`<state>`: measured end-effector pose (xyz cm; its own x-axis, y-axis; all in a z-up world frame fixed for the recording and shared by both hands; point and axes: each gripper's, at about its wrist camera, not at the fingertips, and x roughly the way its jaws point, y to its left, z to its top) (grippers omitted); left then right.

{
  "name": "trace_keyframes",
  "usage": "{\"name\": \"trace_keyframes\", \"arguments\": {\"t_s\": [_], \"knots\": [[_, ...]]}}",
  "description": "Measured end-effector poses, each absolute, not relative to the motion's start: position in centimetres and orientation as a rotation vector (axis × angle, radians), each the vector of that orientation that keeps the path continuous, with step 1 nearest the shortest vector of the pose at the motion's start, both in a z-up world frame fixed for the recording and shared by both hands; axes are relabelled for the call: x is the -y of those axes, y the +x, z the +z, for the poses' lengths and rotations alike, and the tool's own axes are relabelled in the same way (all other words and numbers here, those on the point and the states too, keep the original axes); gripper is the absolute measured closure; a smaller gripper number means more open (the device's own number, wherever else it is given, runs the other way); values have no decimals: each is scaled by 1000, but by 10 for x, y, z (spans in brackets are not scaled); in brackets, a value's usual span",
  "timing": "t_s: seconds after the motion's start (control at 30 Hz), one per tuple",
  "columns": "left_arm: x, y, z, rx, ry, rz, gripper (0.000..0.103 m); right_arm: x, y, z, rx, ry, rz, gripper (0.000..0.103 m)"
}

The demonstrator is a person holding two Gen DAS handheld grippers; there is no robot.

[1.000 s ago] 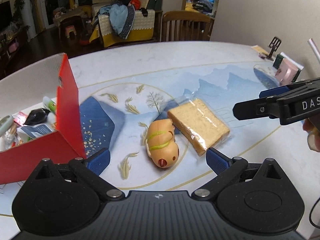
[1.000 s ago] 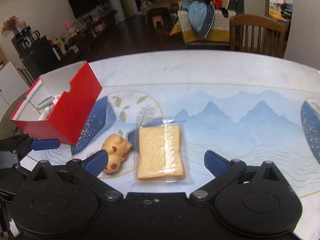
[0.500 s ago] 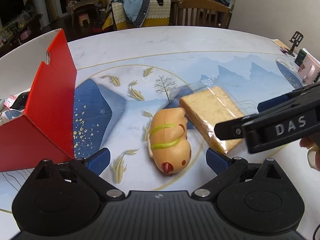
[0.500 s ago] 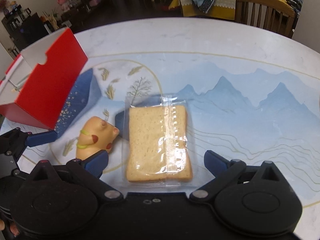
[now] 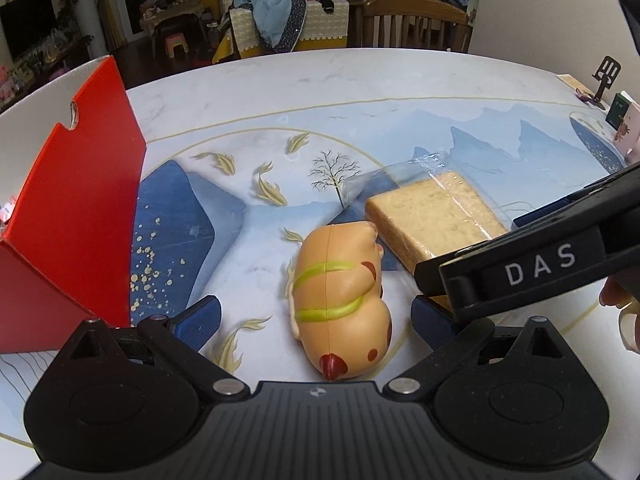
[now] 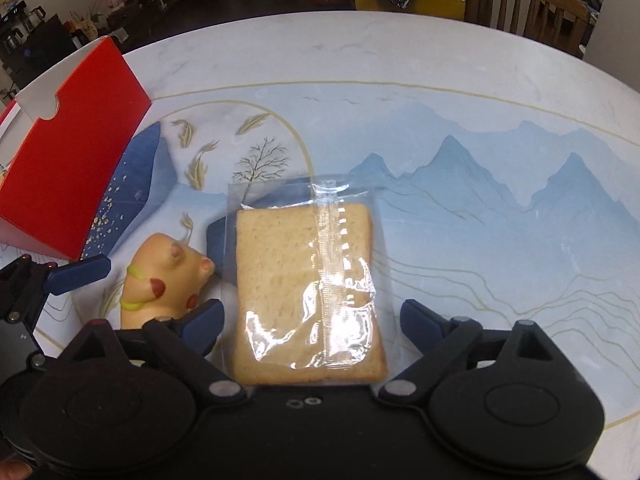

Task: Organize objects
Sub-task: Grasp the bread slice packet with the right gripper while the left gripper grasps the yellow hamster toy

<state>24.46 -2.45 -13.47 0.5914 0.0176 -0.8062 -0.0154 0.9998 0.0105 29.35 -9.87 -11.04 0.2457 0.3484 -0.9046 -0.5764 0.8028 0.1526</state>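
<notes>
A tan toy animal with green stripes [image 5: 340, 304] lies on the table between the pads of my left gripper [image 5: 316, 322], which is open and not touching it. A slice of bread in a clear wrapper [image 6: 308, 292] lies between the pads of my right gripper [image 6: 312, 320]. Its jaws are closing, with narrow gaps still showing on both sides. The toy [image 6: 160, 284] lies just left of the bread [image 5: 432, 216]. One black finger [image 5: 520, 272] of the right gripper crosses the near end of the bread. A red box [image 5: 76, 220] stands at the left, its inside hidden.
The red box [image 6: 72, 152] is close to a blue-padded left finger [image 6: 76, 274]. A person's hand [image 5: 616, 300] shows at the right edge. A phone stand [image 5: 606, 78] and a pink cup [image 5: 630, 136] stand far right. A wooden chair [image 6: 528, 4] is behind the table's far edge.
Both grippers have come down closer to the table. The toy now lies between the left pads and the bread between the right pads. The box's inside has left the left wrist view.
</notes>
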Motion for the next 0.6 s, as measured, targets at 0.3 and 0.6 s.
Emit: {"name": "trace_keyframes", "arguments": {"t_s": [0.3, 0.6], "knots": [[26, 245, -136, -943, 4, -11, 42, 102, 293, -109, -1161, -204, 626, 27], [27, 242, -130, -963, -1, -16, 55, 109, 288, -103, -1144, -200, 577, 30]]}}
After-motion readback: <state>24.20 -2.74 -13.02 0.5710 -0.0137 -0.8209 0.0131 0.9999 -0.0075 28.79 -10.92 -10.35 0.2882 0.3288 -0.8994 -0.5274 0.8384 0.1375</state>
